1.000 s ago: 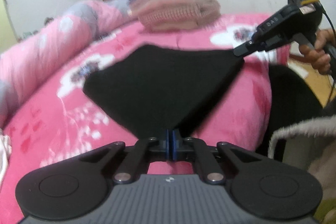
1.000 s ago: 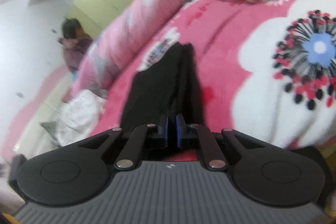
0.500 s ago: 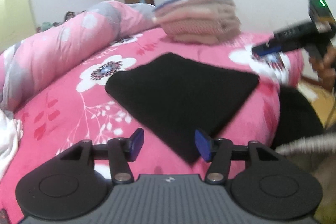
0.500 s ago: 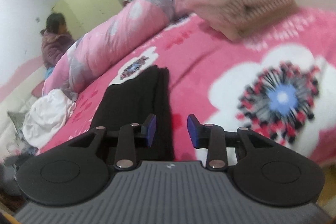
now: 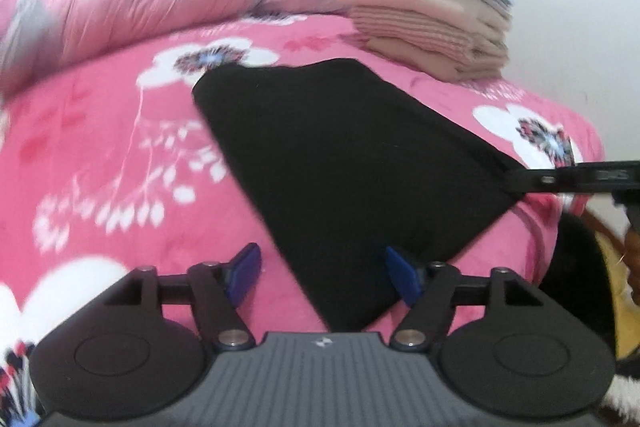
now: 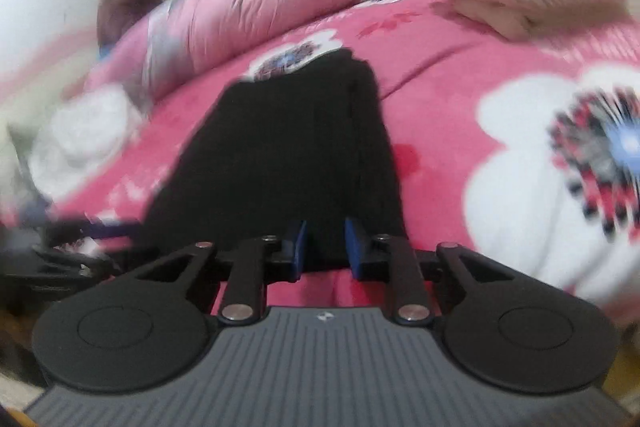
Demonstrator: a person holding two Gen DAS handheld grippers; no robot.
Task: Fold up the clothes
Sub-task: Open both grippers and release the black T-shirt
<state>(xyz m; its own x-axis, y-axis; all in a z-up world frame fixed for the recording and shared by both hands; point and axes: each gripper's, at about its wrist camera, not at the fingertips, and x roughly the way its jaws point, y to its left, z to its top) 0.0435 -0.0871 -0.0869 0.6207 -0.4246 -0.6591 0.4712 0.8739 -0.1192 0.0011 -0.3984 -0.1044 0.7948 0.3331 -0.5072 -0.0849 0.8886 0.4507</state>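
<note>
Black garment (image 5: pixel 344 163), folded flat on bed (image 5: pixel 120 155).
Left tool (image 5: pixel 322 277) spread at its near corner, lower centre; right tool (image 6: pixel 325 247) part-spread, empty.

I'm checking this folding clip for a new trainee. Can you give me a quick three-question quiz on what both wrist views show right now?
1. True or false: the left gripper is clamped shut on the black garment.
2. What sits behind the black garment on the pink floral bedspread? A) a laundry basket B) a stack of folded clothes C) a pair of shoes
3. Fill in: in its own view the right gripper has its blue pads ____ , with the garment's edge between them.

Key: 1. false, its jaws are spread wide. 2. B, the stack of folded clothes. 3. apart.
</note>
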